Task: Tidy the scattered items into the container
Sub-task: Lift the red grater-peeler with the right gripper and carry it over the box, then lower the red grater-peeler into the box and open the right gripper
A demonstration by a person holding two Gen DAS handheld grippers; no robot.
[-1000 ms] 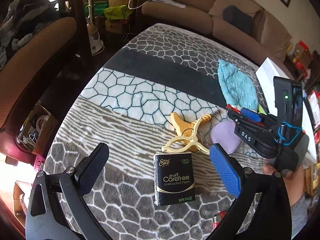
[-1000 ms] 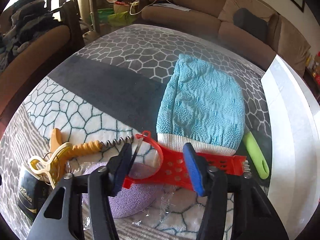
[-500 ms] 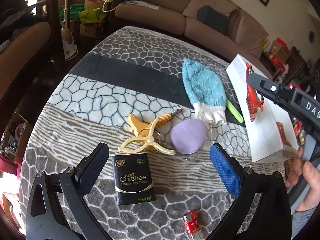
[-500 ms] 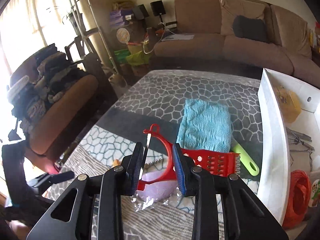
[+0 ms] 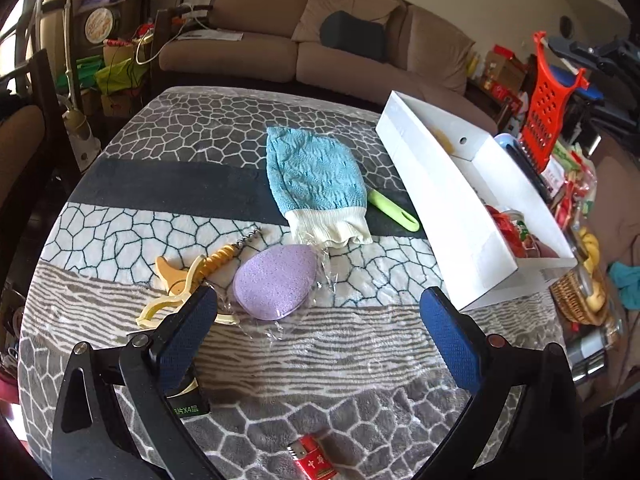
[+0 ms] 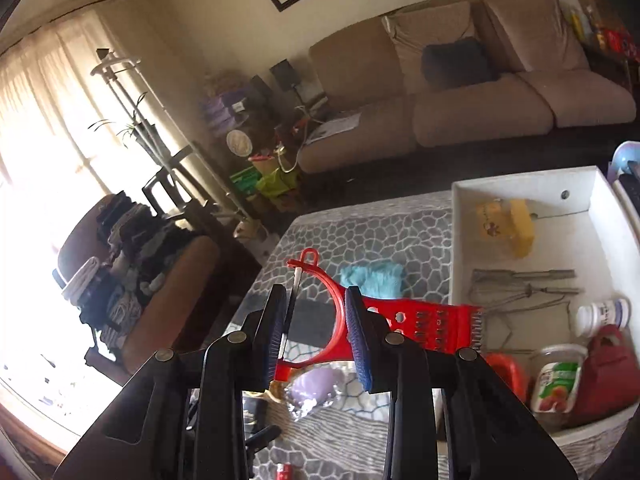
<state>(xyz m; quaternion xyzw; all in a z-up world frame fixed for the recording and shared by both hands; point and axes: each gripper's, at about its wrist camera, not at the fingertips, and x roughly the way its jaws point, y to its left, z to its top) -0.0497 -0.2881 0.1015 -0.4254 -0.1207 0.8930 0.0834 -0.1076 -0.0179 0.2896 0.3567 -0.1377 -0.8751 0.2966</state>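
**A:** Your right gripper (image 6: 316, 332) pinches the red grater (image 6: 424, 318) by the curved loop of its handle, pads pressed on either side. That grip leaves the perforated blade sticking out to the right of the fingers, already over the near edge of the white box (image 6: 460, 216), so I judge you are carrying it across to drop it in.

**B:** And the left?

**A:** Your left gripper (image 5: 316, 332) is spread wide with nothing between the pads, hanging above the blanket. Just ahead of it lies the purple sponge (image 5: 276, 284) in its clear wrapper; beyond that the blue mitt (image 5: 316, 176), with a green handle (image 5: 394, 210) poking out from under it on the box side. The empty spread suggests you are lining up the next pick.

**B:** Anything you can't read?

**A:** The black tissue pack (image 5: 188, 400) is mostly covered by your left finger. The cream clip (image 5: 180, 300) and wooden corkscrew (image 5: 216, 264) overlap, so I can't tell how they are tangled. The red lighter (image 5: 312, 462) is cut by the bottom edge. What the green handle belongs to is hidden.
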